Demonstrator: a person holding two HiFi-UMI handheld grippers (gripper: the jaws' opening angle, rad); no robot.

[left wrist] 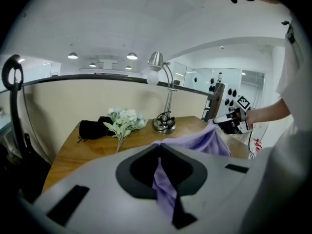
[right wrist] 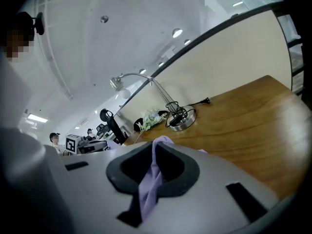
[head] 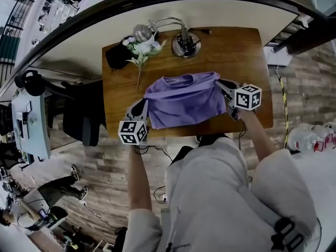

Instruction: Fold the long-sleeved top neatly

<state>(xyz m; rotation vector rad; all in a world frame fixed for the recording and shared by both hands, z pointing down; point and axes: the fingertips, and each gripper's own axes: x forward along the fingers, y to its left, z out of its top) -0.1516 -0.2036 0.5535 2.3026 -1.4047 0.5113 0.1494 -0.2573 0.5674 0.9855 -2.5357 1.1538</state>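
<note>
The purple long-sleeved top (head: 184, 100) is held stretched out over the near half of the wooden table (head: 236, 51), neckline on the far side. My left gripper (head: 143, 105) is shut on the top's left edge, and purple cloth (left wrist: 163, 182) runs out between its jaws. At the right edge, my right gripper (head: 224, 90) is shut on the cloth (right wrist: 151, 177) in the same way. From the left gripper view the top (left wrist: 204, 139) spans across to the right gripper (left wrist: 229, 123).
On the far side of the table stand a silver desk lamp (head: 184, 42), a bunch of white flowers (head: 142, 49) and a black pouch (head: 116, 56). A black chair (head: 81, 114) is left of the table. Cables (head: 157, 154) trail on the wood floor.
</note>
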